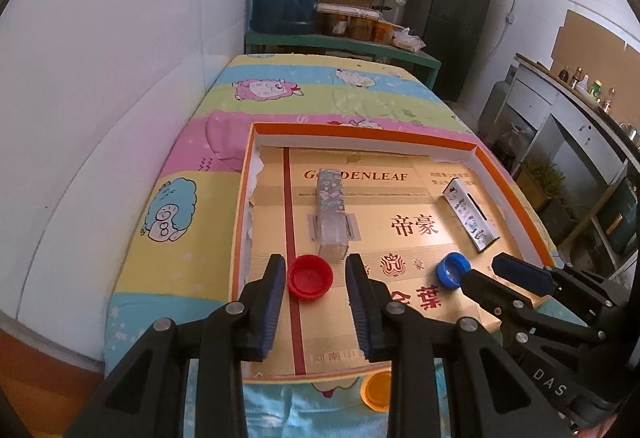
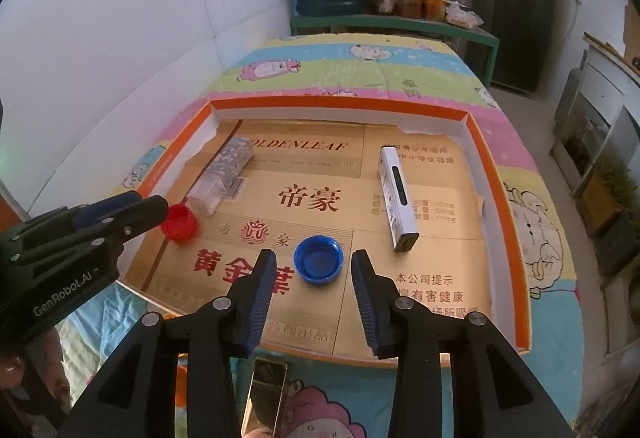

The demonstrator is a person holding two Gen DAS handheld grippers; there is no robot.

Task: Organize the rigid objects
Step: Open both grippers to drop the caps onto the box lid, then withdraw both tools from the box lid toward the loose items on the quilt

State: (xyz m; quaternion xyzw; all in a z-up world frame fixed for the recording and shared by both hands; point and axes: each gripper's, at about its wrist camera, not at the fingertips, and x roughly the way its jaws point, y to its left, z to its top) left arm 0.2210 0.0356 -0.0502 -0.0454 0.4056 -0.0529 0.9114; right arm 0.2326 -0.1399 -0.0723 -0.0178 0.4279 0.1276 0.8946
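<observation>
At the bottom of the left wrist view, an orange cap (image 1: 377,392) is half covered by the left gripper's (image 1: 316,302) arm. In the right wrist view a shiny gold case (image 2: 266,394) runs off the bottom edge between the arms of the right gripper (image 2: 314,292). The red cap (image 2: 179,222) at the left is partly hidden behind a black finger, and the small print on the cardboard lining (image 2: 432,290) is too fine to read.

One cap (image 1: 310,276) is red and one cap (image 2: 318,259) is blue. The tray (image 2: 496,174) has an orange rim and gold cardboard with red letters. The bedsheet (image 1: 320,90) has pink, yellow and blue stripes with cartoon sheep.
</observation>
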